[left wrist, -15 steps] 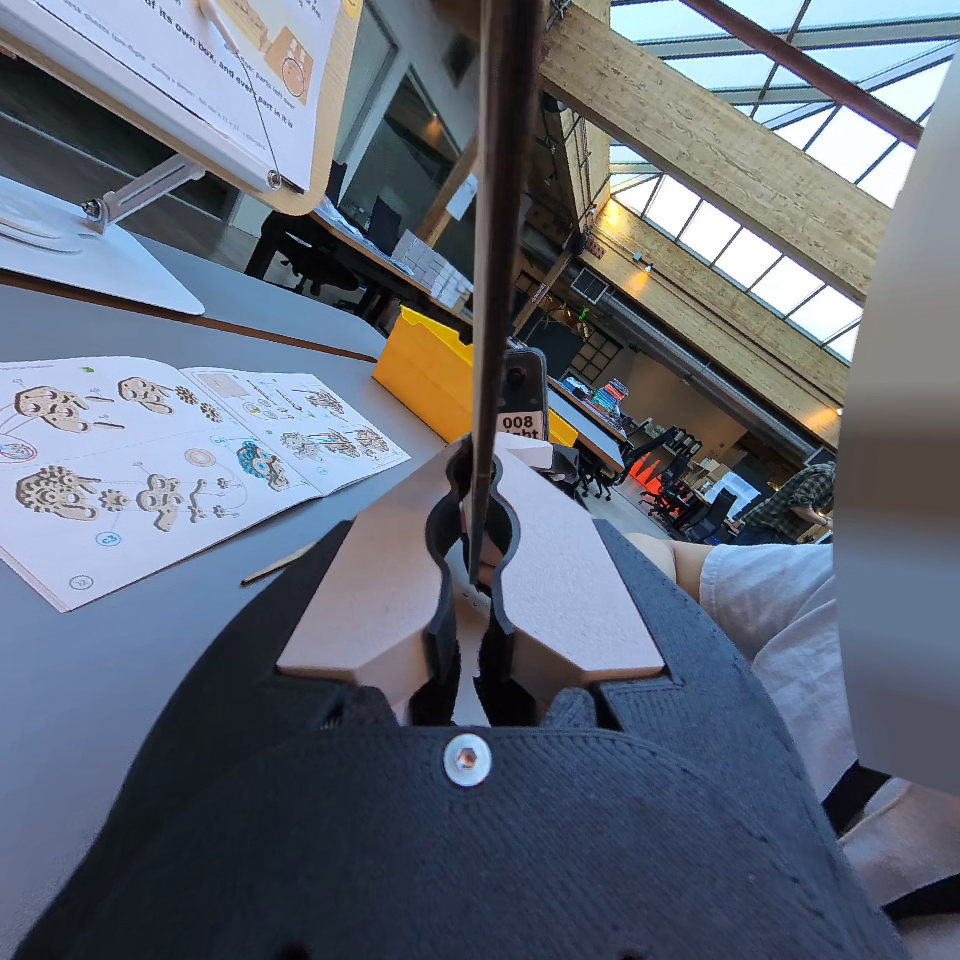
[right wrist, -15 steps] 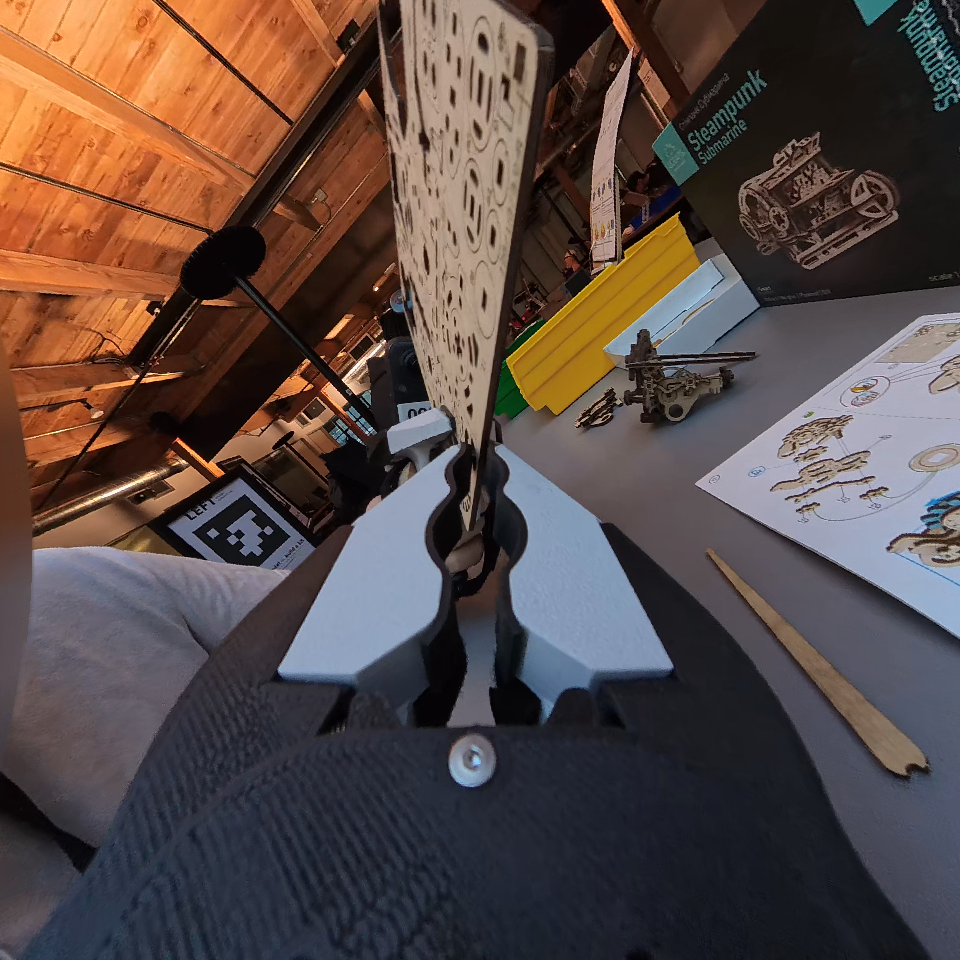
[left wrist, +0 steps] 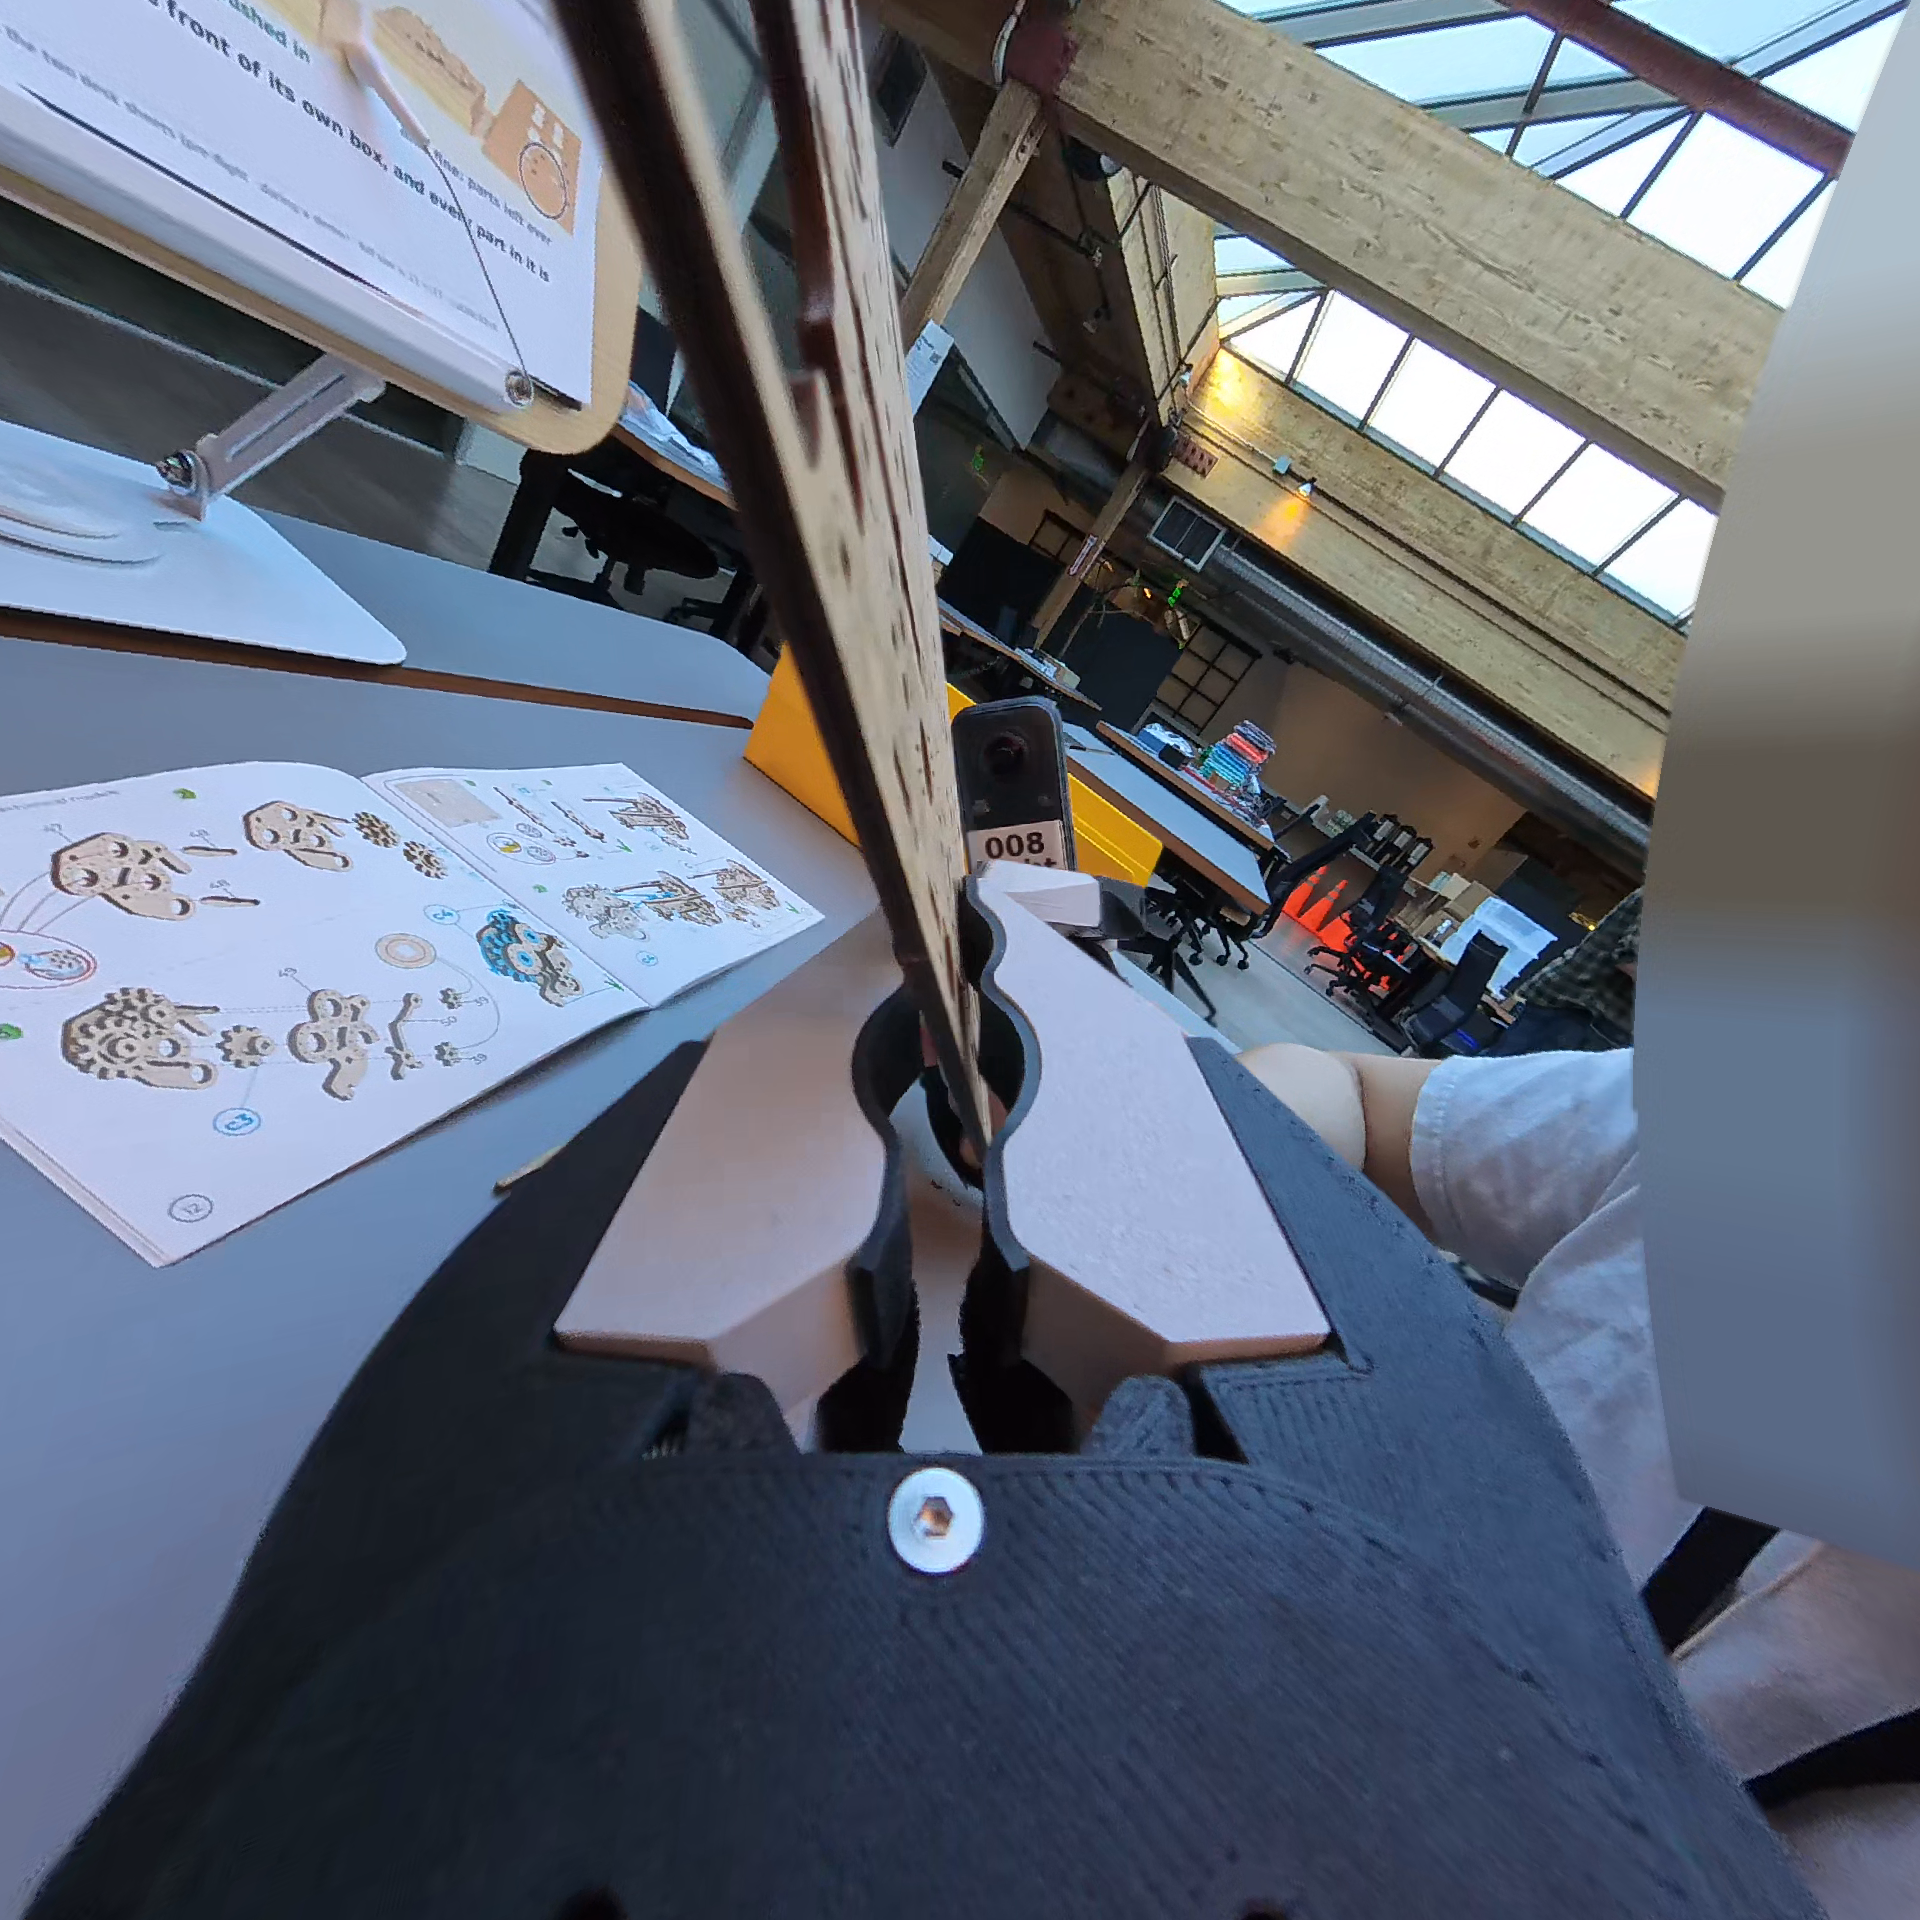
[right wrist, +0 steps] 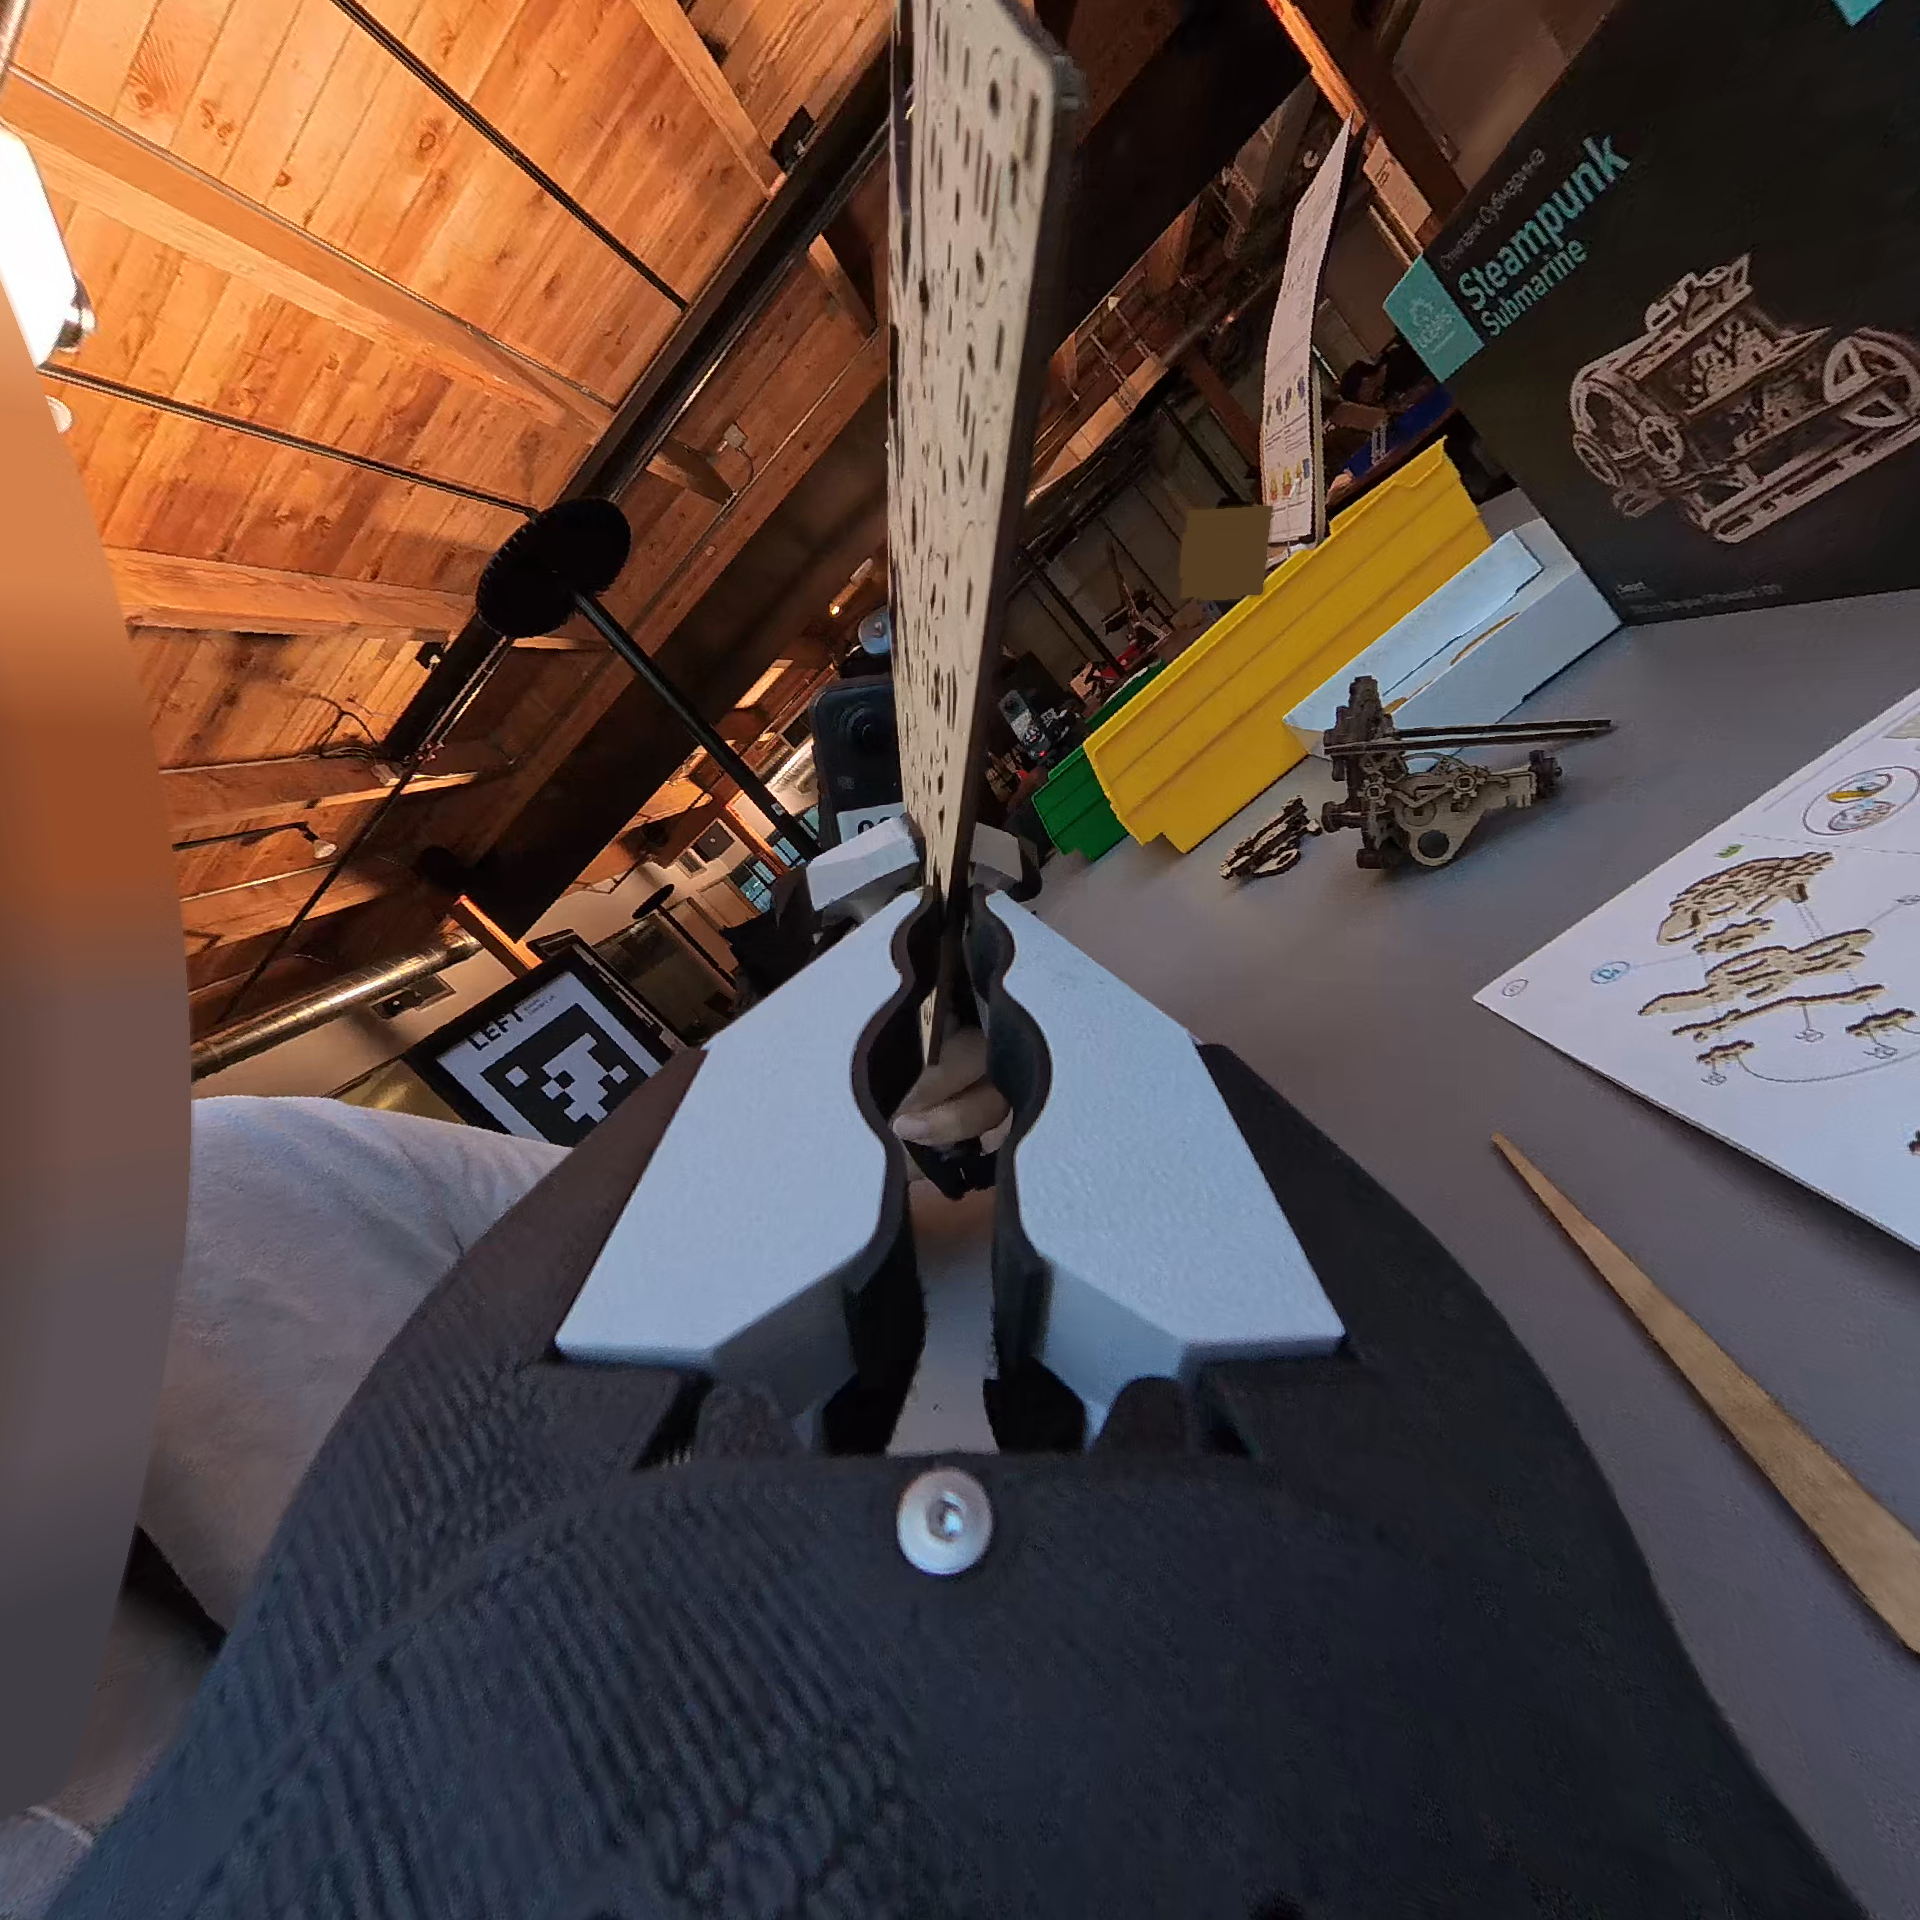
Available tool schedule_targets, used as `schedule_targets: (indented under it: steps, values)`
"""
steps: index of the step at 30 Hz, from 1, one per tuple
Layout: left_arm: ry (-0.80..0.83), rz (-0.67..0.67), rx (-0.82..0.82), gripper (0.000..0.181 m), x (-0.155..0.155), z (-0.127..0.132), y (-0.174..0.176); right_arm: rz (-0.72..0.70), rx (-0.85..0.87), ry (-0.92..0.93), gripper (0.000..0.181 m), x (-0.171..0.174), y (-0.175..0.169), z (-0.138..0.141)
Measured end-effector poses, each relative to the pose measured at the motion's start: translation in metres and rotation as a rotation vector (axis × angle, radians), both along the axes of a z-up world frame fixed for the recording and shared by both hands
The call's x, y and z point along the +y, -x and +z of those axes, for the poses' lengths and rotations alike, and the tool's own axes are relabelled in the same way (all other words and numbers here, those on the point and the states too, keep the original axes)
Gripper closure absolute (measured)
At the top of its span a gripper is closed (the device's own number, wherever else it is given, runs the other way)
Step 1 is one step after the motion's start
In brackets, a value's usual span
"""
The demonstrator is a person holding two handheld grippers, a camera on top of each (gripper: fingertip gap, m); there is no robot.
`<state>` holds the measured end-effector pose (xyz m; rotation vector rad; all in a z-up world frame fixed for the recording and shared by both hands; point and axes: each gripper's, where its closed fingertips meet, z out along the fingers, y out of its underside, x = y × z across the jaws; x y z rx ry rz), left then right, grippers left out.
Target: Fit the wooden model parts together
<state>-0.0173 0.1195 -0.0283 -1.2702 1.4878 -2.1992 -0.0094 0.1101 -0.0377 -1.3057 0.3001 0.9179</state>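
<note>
Up above the grey desk (right wrist: 1351, 1039), both tongs pinched the same thin wooden parts sheet (right wrist: 961, 436), the left tongs (left wrist: 951, 997) and right tongs (right wrist: 951, 935) each closed on its bottom edge. It stood almost on end, pale, full of tiny cut shapes with dark burnt edges. If the two pulled or twisted different ways, the thin wood could snap or slip out. Small pieces might pop loose and fall, I think. A half-built model (right wrist: 1423, 800) sat well apart.
</note>
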Motion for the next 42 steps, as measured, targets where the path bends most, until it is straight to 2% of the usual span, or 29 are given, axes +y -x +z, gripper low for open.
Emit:
schedule_targets:
  steps: [5, 10, 14, 18, 21, 24, 28, 30, 33, 38, 42]
  values:
    - [0.048, -0.036, 0.026, 0.181, 0.018, 0.004, 0.001, -0.045, -0.103, 0.066, 0.181, -0.004, -0.007, -0.005]
    - [0.072, -0.081, 0.032, 0.181, 0.034, 0.012, 0.005, -0.022, -0.366, 0.198, 0.181, -0.008, -0.012, -0.020]
    - [0.058, 0.015, 0.014, 0.181, 0.052, 0.012, -0.001, -0.039, -0.607, 0.295, 0.177, -0.005, -0.025, -0.041]
    - [0.086, 0.069, -0.004, 0.181, 0.072, 0.017, -0.001, -0.036, -0.759, 0.388, 0.172, 0.001, -0.024, -0.068]
    - [0.070, 0.090, 0.008, 0.181, 0.077, 0.013, -0.004, -0.184, -0.891, 0.332, 0.173, -0.002, -0.042, -0.054]
    - [0.033, 0.118, 0.023, 0.181, 0.080, 0.005, -0.007, -0.478, -1.083, 0.247, 0.172, -0.024, -0.087, -0.023]
    - [0.019, 0.120, 0.032, 0.180, 0.084, -0.001, -0.010, -0.894, -1.307, 0.179, 0.172, -0.073, -0.145, 0.013]
    - [0.035, 0.068, 0.028, 0.180, 0.079, 0.002, -0.008, -0.971, -1.290, 0.192, 0.171, -0.085, -0.162, 0.015]
    - [0.030, 0.013, 0.006, 0.179, 0.070, 0.004, -0.005, -0.949, -1.196, 0.214, 0.170, -0.085, -0.171, 0.007]
    - [0.011, 0.033, -0.076, 0.180, 0.064, 0.004, -0.005, -0.961, -1.144, 0.212, 0.170, -0.090, -0.172, 0.005]
    - [0.083, 0.027, -0.143, 0.181, 0.057, 0.008, -0.001, -0.976, -1.057, 0.230, 0.172, -0.096, -0.175, 0.001]
